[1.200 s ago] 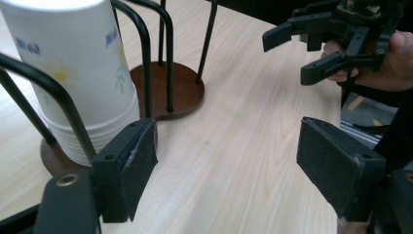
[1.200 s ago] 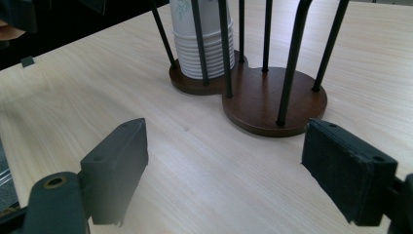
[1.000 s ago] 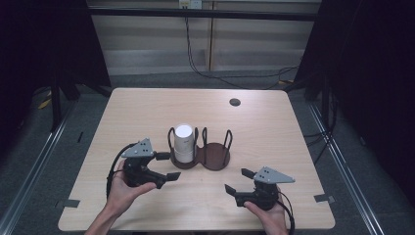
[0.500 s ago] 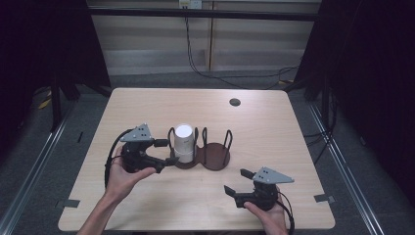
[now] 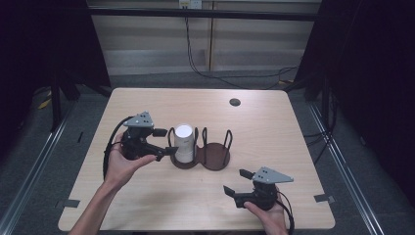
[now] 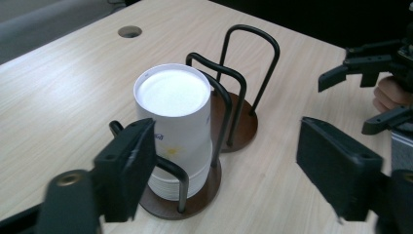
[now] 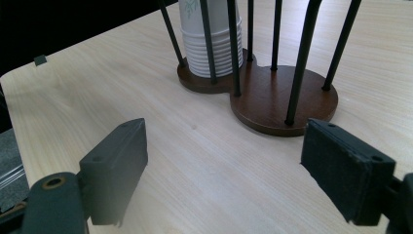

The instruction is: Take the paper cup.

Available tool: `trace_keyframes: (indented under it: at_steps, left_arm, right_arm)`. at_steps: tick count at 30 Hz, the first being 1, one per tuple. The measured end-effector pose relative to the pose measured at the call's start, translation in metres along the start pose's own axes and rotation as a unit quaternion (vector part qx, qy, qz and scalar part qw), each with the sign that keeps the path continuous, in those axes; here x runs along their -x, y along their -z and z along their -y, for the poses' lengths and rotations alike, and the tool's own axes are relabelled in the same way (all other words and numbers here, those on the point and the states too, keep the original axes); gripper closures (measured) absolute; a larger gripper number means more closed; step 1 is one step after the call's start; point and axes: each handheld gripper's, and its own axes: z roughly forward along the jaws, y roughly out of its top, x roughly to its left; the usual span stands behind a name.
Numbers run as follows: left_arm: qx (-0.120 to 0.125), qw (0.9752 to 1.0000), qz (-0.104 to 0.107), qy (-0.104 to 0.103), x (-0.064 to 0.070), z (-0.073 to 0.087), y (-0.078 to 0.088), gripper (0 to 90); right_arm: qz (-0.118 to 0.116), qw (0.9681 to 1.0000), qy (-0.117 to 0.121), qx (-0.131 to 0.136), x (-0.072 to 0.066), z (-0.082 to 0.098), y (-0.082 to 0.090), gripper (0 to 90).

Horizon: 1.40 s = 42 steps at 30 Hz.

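A stack of white paper cups (image 5: 184,142) stands upside down in the left ring of a dark brown two-ring wire holder (image 5: 218,156); the right ring is empty. My left gripper (image 5: 164,142) hovers just left of the stack, pointing at it. Its jaws have just been opening a little and stand open, with nothing between them. In the left gripper view the cups (image 6: 173,112) sit just ahead of the left jaw. My right gripper (image 5: 236,181) rests open near the table's front right, facing the holder base (image 7: 277,102) and the cups (image 7: 209,44).
The light wooden table (image 5: 293,142) has a round cable hole (image 5: 235,102) at the back right. Dark curtains flank both sides, and cables hang along the back wall. Bare tabletop lies between the holder and the right gripper.
The left hand has lifted and carried its gripper away from the front edge toward the cup stack. The right hand and the cups have stayed put.
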Motion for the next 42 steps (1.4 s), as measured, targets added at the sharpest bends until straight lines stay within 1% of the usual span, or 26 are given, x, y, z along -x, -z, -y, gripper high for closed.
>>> trace_keyframes:
  at_steps: [1,3,4,6,7,10,12,16,18,20,21,22,23,24,27,28,29,30,31,33,36,38,39,40,41,42]
  left_arm:
    - [-0.002,1.0000,0.000,-0.004,-0.001,-0.002,-0.001,24.4]
    - [-0.010,0.9999,0.002,-0.003,-0.002,-0.005,-0.003,25.2]
    - [-0.017,0.9998,0.001,-0.008,-0.004,-0.007,-0.005,25.3]
    - [-0.022,0.9997,0.004,-0.005,-0.005,-0.010,-0.007,25.3]
    - [-0.025,0.9996,0.002,-0.011,-0.006,-0.013,-0.007,25.6]
    - [-0.035,0.9993,0.001,-0.014,-0.009,-0.018,-0.009,27.5]
    - [-0.045,0.9989,0.002,-0.016,-0.011,-0.022,-0.011,29.4]
    - [-0.061,0.9979,0.008,-0.020,-0.019,-0.034,-0.015,28.1]
    - [-0.071,0.9971,0.008,-0.025,-0.020,-0.041,-0.019,27.7]
    - [-0.080,0.9965,0.006,-0.023,-0.020,-0.044,-0.022,26.8]
    - [-0.085,0.9961,0.001,-0.022,-0.020,-0.046,-0.024,25.3]
    - [-0.099,0.9946,-0.003,-0.033,-0.020,-0.048,-0.026,25.3]
    - [-0.103,0.9940,-0.004,-0.036,-0.021,-0.049,-0.027,25.7]
    - [-0.100,0.9945,-0.003,-0.030,-0.021,-0.050,-0.029,25.7]
    - [-0.113,0.9930,0.001,-0.033,-0.024,-0.050,-0.032,25.2]
    - [-0.119,0.9924,0.002,-0.032,-0.026,-0.050,-0.034,25.1]
    - [-0.118,0.9927,-0.001,-0.026,-0.027,-0.050,-0.035,23.7]
    - [-0.125,0.9919,-0.002,-0.026,-0.029,-0.050,-0.036,22.5]
    - [-0.128,0.9915,0.002,-0.024,-0.031,-0.050,-0.037,22.4]
    - [-0.132,0.9909,-0.001,-0.025,-0.033,-0.052,-0.039,23.9]
    - [-0.138,0.9900,0.001,-0.029,-0.033,-0.054,-0.042,23.4]
    - [-0.149,0.9883,0.002,-0.035,-0.033,-0.057,-0.044,23.7]
    - [-0.152,0.9879,0.003,-0.031,-0.032,-0.057,-0.046,23.7]
    - [-0.165,0.9856,0.000,-0.038,-0.032,-0.058,-0.049,23.7]
    - [-0.171,0.9845,-0.001,-0.039,-0.031,-0.059,-0.050,23.2]
    - [-0.172,0.9845,0.002,-0.032,-0.030,-0.058,-0.052,22.3]
  right_arm:
    - [-0.001,1.0000,0.000,0.000,0.000,0.000,0.000,17.0]
    - [0.003,1.0000,-0.001,-0.001,0.000,0.000,-0.001,17.1]
    - [0.002,1.0000,0.001,-0.003,0.000,0.000,-0.001,17.2]
    - [-0.002,1.0000,0.000,-0.006,0.000,0.000,-0.001,17.7]
    - [-0.002,1.0000,0.000,-0.006,0.000,0.000,-0.001,17.7]
    - [-0.005,1.0000,-0.001,-0.006,0.000,0.000,0.000,17.7]
    - [-0.005,1.0000,-0.002,-0.006,0.001,0.000,0.000,17.8]
    - [-0.009,0.9999,-0.004,-0.011,0.000,0.001,-0.001,18.0]
    - [-0.010,0.9999,-0.001,-0.012,-0.001,0.001,-0.001,18.0]
    - [-0.010,0.9999,-0.001,-0.011,-0.001,0.001,0.000,18.1]
    - [-0.010,0.9999,0.000,-0.012,-0.001,0.001,0.000,18.1]
    - [-0.009,0.9999,-0.001,-0.011,0.000,0.001,0.000,18.1]
    - [-0.009,0.9999,-0.002,-0.010,0.000,0.001,0.000,18.1]
    - [-0.010,0.9999,-0.002,-0.010,0.000,0.001,0.000,18.1]
    - [-0.010,0.9999,-0.003,-0.011,0.000,0.001,0.001,18.5]
    - [-0.009,0.9999,-0.003,-0.011,0.001,0.001,0.001,18.5]
    - [-0.009,0.9999,-0.004,-0.011,0.001,0.001,0.001,18.5]
    - [-0.009,0.9999,-0.005,-0.011,0.001,0.001,0.001,18.5]
    - [-0.009,0.9999,-0.004,-0.012,0.001,0.001,0.001,18.5]
    - [-0.010,0.9999,-0.003,-0.013,0.001,0.001,0.000,18.6]
    - [-0.010,0.9998,-0.004,-0.015,0.001,0.001,0.000,18.8]
    - [-0.009,0.9998,-0.004,-0.017,0.001,0.001,0.000,19.0]
    - [-0.009,0.9998,-0.003,-0.018,0.001,0.001,0.000,19.1]
    - [-0.009,0.9998,-0.004,-0.018,0.001,0.001,0.000,19.1]
    - [-0.008,0.9998,-0.004,-0.019,0.001,0.001,0.000,19.4]
    - [-0.009,0.9998,-0.004,-0.019,0.001,0.001,0.000,19.6]
